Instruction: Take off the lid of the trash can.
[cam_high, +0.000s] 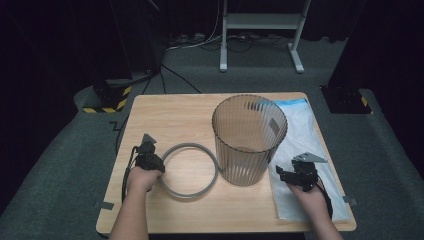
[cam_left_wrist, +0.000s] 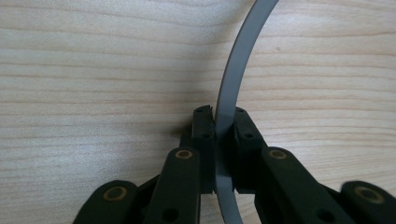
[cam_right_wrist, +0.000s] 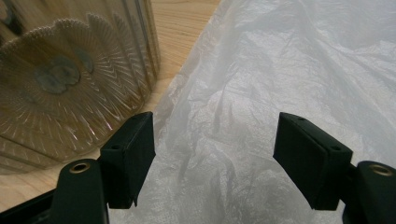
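Note:
A grey ring (cam_high: 190, 171) lies flat on the wooden table (cam_high: 170, 115), left of a ribbed see-through bin (cam_high: 248, 140) that stands upright. My left gripper (cam_high: 156, 165) is shut on the ring's left edge; in the left gripper view the grey ring (cam_left_wrist: 231, 93) runs between the closed jaws of my left gripper (cam_left_wrist: 223, 135). A white plastic bag (cam_high: 305, 135) with a blue top strip lies flat at the right. My right gripper (cam_high: 281, 173) hovers open over the bag's near left part. The right gripper (cam_right_wrist: 212, 154) has the white bag (cam_right_wrist: 261, 93) beneath it and the bin (cam_right_wrist: 70, 79) to its left.
Beyond the table, on the grey carpet, stands a white metal frame (cam_high: 260, 30) with cables around it. A black block with yellow-black stripes (cam_high: 107, 97) sits off the table's far left corner, and another black block (cam_high: 345, 97) off the far right.

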